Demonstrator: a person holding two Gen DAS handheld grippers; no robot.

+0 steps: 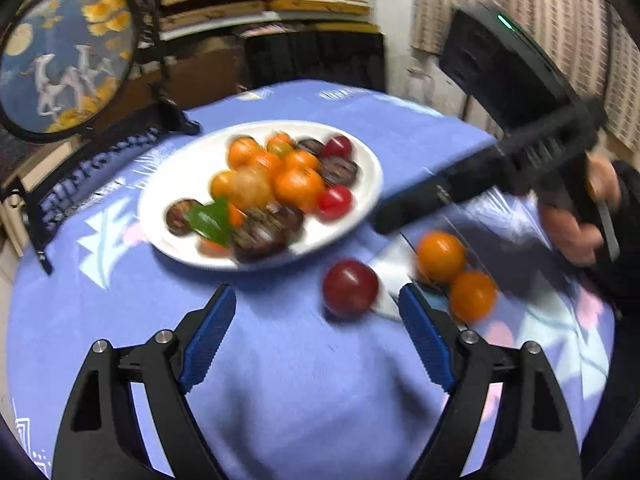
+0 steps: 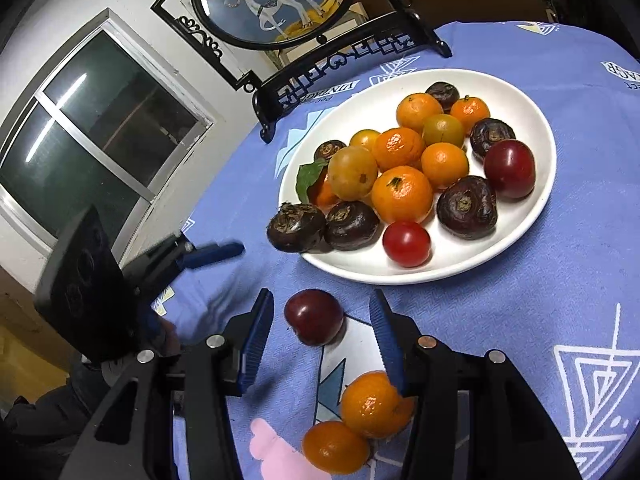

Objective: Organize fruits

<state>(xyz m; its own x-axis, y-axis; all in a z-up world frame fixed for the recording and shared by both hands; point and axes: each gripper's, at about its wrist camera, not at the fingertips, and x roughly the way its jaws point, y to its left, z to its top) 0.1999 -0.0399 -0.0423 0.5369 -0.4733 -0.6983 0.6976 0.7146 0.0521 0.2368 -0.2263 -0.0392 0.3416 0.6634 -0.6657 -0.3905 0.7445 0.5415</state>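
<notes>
A white plate (image 1: 168, 188) (image 2: 524, 236) holds several oranges, dark water chestnuts and red plums. On the blue cloth in front of it lie a dark red plum (image 1: 351, 288) (image 2: 314, 316) and two oranges (image 1: 440, 256) (image 2: 376, 404). My left gripper (image 1: 316, 300) is open over bare cloth, the plum just beyond its right fingertip. My right gripper (image 2: 320, 298) is open around the loose plum, with a gap on each side. The two oranges sit under its right finger (image 2: 390, 356). The left wrist view is blurred.
A round painted screen on a black carved stand (image 1: 68, 60) (image 2: 276, 0) stands at the table's far edge behind the plate. A hand (image 1: 572, 220) holds the right gripper (image 1: 400, 212). A window (image 2: 88, 132) is at the left.
</notes>
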